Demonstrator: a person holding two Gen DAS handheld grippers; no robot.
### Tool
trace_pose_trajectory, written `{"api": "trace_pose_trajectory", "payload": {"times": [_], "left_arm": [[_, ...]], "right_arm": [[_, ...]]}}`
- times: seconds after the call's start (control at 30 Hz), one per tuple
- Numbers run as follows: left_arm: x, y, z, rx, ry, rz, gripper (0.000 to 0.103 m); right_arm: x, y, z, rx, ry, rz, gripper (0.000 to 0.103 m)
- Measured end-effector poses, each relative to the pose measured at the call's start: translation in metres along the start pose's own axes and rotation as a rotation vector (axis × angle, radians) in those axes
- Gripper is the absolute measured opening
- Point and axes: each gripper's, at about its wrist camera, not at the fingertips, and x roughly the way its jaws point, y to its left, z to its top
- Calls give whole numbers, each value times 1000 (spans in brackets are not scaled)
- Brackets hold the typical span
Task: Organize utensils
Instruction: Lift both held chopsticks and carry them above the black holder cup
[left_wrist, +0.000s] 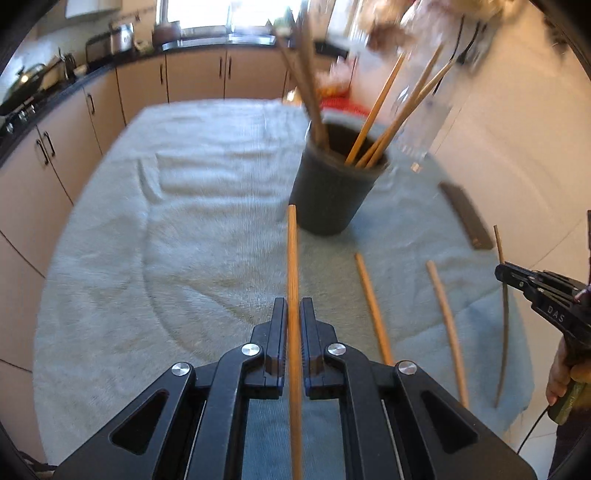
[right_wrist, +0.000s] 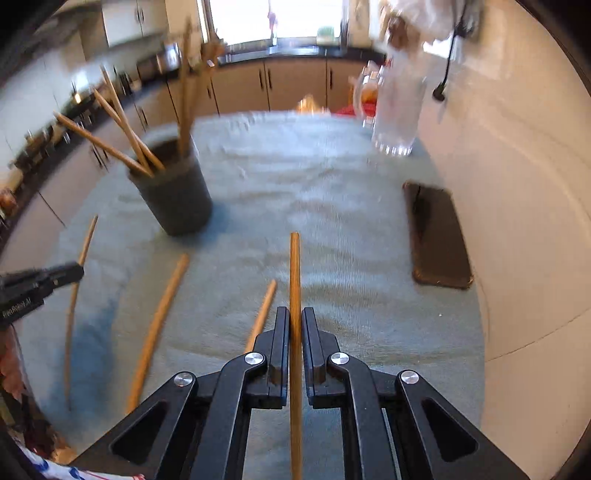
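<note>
Mid-transfer: left gripper (left_wrist: 293, 314) and right gripper (right_wrist: 294, 325) each clenched on chopstick (left_wrist: 293, 258) (right_wrist: 295, 273). Next, probably: tip into dark cup (left_wrist: 328, 192); two or three loose chopsticks (left_wrist: 373, 306) remain on towel (left_wrist: 147, 258).

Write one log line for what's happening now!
left gripper: holds chopstick | right gripper: holds chopstick | cup: partly filled

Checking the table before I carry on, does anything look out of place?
Yes: two loose chopsticks lie scattered on the towel instead of standing in the dark cup.
</note>
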Motion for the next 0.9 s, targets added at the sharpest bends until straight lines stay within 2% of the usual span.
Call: {"api": "trace_pose_trajectory", "payload": {"times": [0.2,0.33,0.6,0.9], "left_arm": [[-65,-8,-16,12,-175,-33,6],[-90,-12,-29,35,-252,-23,6],[-123,-26,-50,109,-321,-42,6],[-142,-29,-39,96,-372,-101,6]], "right_arm": [[-53,1,-8,30,-149,39,7],[-68,10,-15,20,-194,48,7],[-90,24,-27,-4,-247,64,7],[-111,25,-21,7,-331,85,7]]}}
